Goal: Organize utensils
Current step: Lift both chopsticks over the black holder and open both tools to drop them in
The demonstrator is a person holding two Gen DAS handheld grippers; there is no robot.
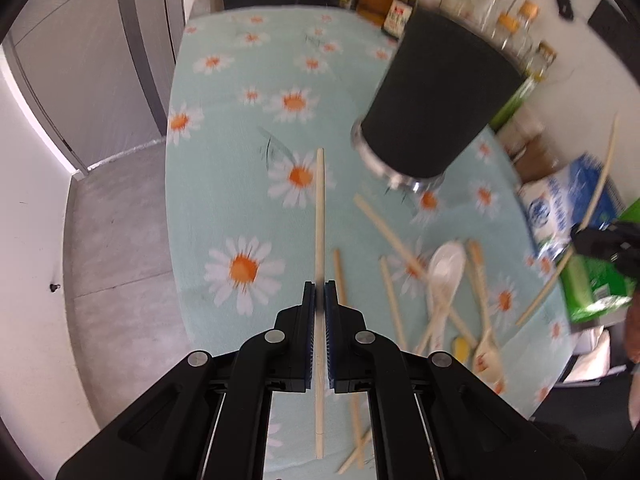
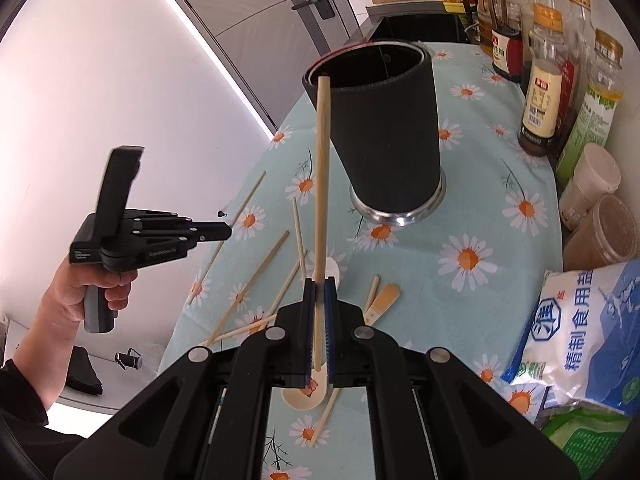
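My left gripper [image 1: 319, 286] is shut on a wooden chopstick [image 1: 319, 216] held above the daisy tablecloth [image 1: 240, 120]. My right gripper [image 2: 319, 284] is shut on another chopstick [image 2: 322, 168], its tip near the rim of the black utensil holder [image 2: 386, 128]. The holder [image 1: 436, 92] stands on a metal base, ahead and right of the left gripper. Several chopsticks [image 2: 266, 270] and a white spoon [image 1: 444, 272] lie loose on the cloth. The left gripper [image 2: 224, 233] also shows in the right wrist view, at the table's left edge; the right gripper [image 1: 576, 236] shows at the left view's right edge.
Bottles and jars [image 2: 544, 92] line the far and right side of the table. A blue-and-white salt bag [image 2: 588, 328] and a green packet [image 2: 588, 436] lie at the right. A door [image 1: 100, 60] and concrete floor [image 1: 116, 240] are left of the table.
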